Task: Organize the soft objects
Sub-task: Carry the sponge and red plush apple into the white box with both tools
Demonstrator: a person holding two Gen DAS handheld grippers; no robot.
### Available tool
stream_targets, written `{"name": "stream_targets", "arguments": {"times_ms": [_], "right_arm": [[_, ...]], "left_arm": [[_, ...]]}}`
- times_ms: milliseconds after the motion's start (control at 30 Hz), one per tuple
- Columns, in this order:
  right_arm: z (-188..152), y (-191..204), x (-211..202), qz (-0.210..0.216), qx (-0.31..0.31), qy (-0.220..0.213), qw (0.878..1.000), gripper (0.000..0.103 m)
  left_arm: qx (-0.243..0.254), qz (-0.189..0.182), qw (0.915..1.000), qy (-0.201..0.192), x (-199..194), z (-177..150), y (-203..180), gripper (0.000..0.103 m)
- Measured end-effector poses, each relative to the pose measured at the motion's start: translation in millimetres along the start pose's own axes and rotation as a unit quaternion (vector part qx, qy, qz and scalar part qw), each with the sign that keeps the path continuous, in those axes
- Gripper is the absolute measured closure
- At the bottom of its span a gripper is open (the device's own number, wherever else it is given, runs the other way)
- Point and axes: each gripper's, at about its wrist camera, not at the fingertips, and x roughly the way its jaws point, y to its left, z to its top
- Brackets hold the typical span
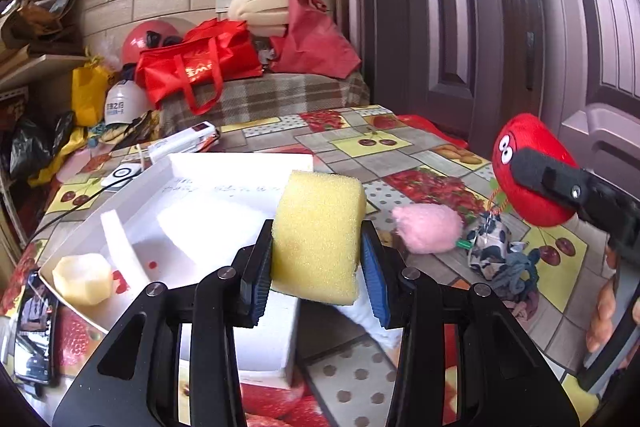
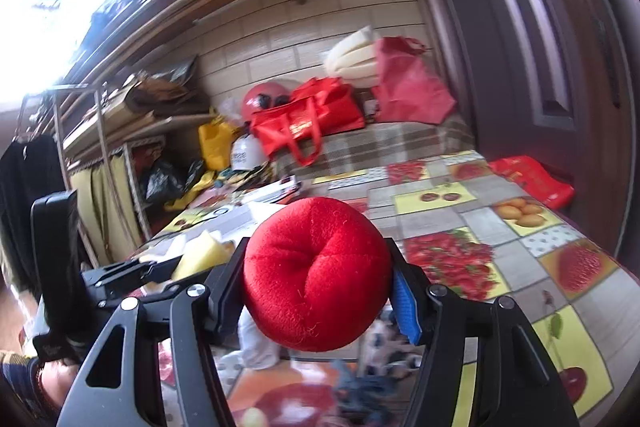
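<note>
With the left gripper point(image 1: 316, 259) clamping a yellow foam sponge point(image 1: 318, 235) and the right gripper point(image 2: 316, 283) squeezing a red plush ball point(image 2: 316, 275), a pink fluffy pompom point(image 1: 426, 229) lay unsorted right of the white foam tray point(image 1: 240, 163).

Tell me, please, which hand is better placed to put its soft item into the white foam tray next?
Left, probably. The left tool grips the yellow sponge right at the white foam tray. The right tool, gripping the red plush toy, sits off to the side, away from the tray.
</note>
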Motion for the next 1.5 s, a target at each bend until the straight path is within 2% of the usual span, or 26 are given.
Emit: {"name": "stream_targets", "arguments": {"times_ms": [167,433,567,667,833,1067,1400,1500], "right_arm": [[-3.4,18.7,12.3,0.018,-0.030,0.016,0.999,0.041],[-11.1,54.2,33.2,0.042,-0.074,0.046,0.995,0.041],[-15.0,72.7,48.5,0.062,-0.081,0.064,0.993,0.041],[-18.3,88.9,61.4,0.080,-0.086,0.078,0.990,0.041],[-26.0,113.9,85.5,0.099,-0.101,0.106,0.984,0.041],[-29.4,135.6,109.4,0.103,-0.114,0.123,0.980,0.041],[-20.9,130.4,165.2,0.059,-0.077,0.165,0.982,0.041],[-21.1,126.9,170.1,0.052,-0.064,0.174,0.981,0.039]], "left_arm": [[-0.020,0.023,0.9995,-0.005,-4.0,-2.8,26.0,0.063],[-0.064,0.098,0.9930,-0.016,-7.4,-6.1,92.7,0.063],[-0.092,0.111,0.9895,-0.011,-1.5,-6.4,114.0,0.063],[-0.092,0.119,0.9885,-0.010,5.5,-5.3,120.3,0.063],[-0.090,0.120,0.9887,-0.002,19.8,-1.5,127.9,0.063],[-0.148,0.103,0.9836,0.001,21.7,-4.0,153.2,0.063],[-0.189,0.095,0.9767,0.038,36.6,-5.2,170.4,0.063],[-0.187,0.091,0.9773,0.041,39.8,-4.1,169.7,0.062]]}}
